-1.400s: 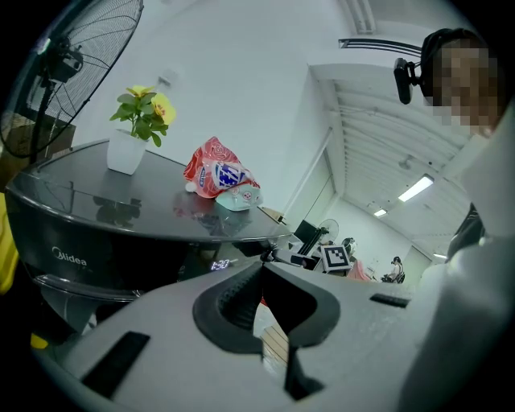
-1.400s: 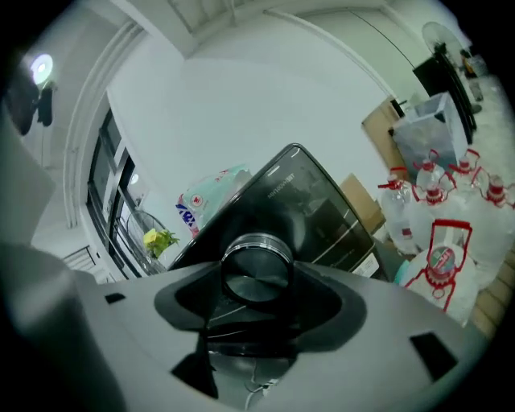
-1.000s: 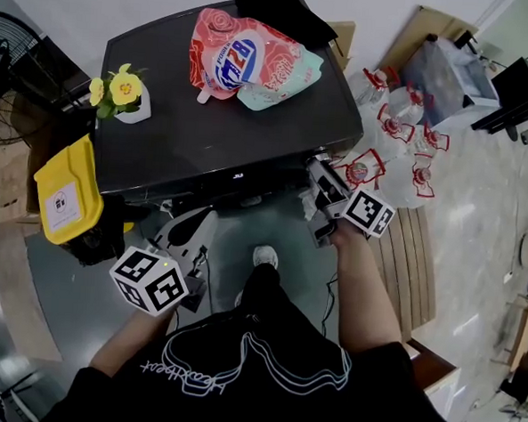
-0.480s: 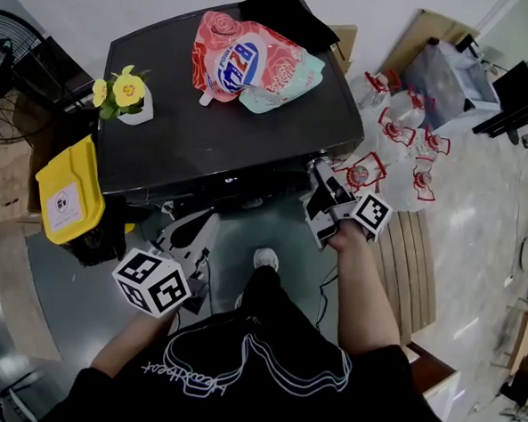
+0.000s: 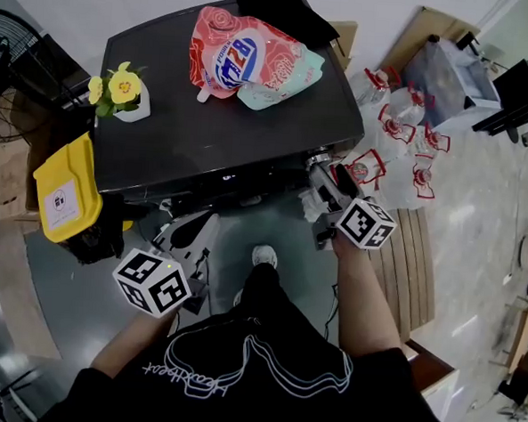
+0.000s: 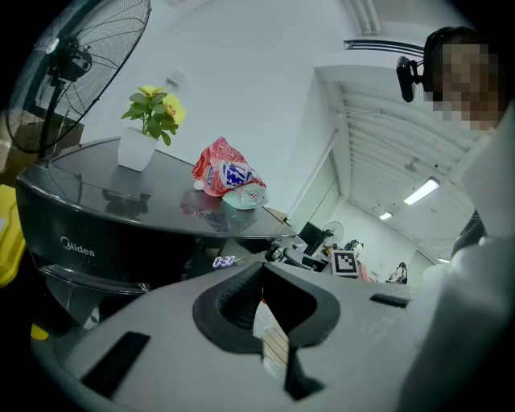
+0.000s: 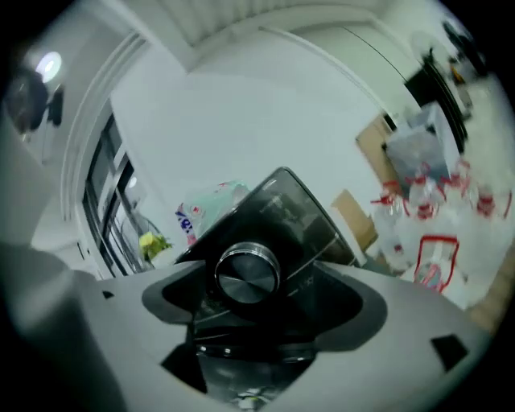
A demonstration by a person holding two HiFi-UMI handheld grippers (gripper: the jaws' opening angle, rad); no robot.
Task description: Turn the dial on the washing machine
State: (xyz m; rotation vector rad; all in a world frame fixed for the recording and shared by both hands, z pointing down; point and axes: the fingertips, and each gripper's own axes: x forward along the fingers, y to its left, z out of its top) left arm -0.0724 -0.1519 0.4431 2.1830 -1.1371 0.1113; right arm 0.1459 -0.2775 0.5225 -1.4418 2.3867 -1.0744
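Round metallic dial (image 7: 248, 273) — on black washing machine (image 5: 215, 131).

Dial (image 7: 248, 275) brushed metal, shiny; washing machine (image 5: 223, 145) top glossy, dark, reflective.

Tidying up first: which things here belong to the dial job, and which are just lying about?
Job: dial, washing machine, right gripper, jaws just opened around the dial.
Lying about: detergent pouches, potted flower, yellow container, water bottles, fan.

right hand-held gripper (image 7: 256, 310): jaws just opening, apart | dial (image 7: 248, 275): between jaws, untouched | washing machine (image 7: 283, 211): behind
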